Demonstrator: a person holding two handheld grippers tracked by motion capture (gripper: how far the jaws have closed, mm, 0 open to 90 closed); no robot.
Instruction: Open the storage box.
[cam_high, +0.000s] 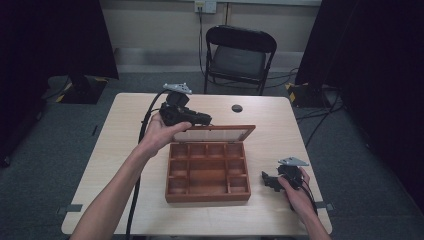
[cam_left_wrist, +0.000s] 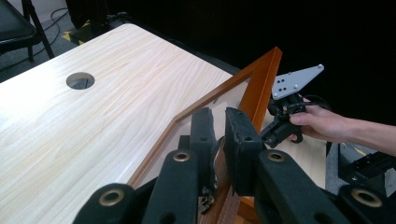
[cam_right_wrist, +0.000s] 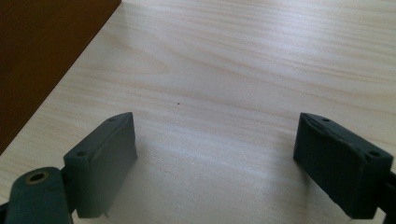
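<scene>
Wooden box, compartmented, open, at the middle of the table; its glazed lid stands raised at the far edge. In the left gripper view the lid frame runs off behind the jaws, so the exact spot of contact is hidden; the box's compartments are cut off at the bottom there. Whether any compartment holds something cannot be made out in the high view.

Left gripper: raised above the table at the lid's left far corner, pointing toward the right, the person's left hand wrapped under it, forearm stretched diagonally from the bottom edge. Jaws clenched on the lid's edge, pads nearly together.

Right gripper: low beside the box's right side, apart from it, held in the right hand, pointing at the box. Jaws released, spread wide over bare tabletop, nothing between them; the box wall fills the right gripper view's left corner.

Cable hole: behind the lid.
</scene>
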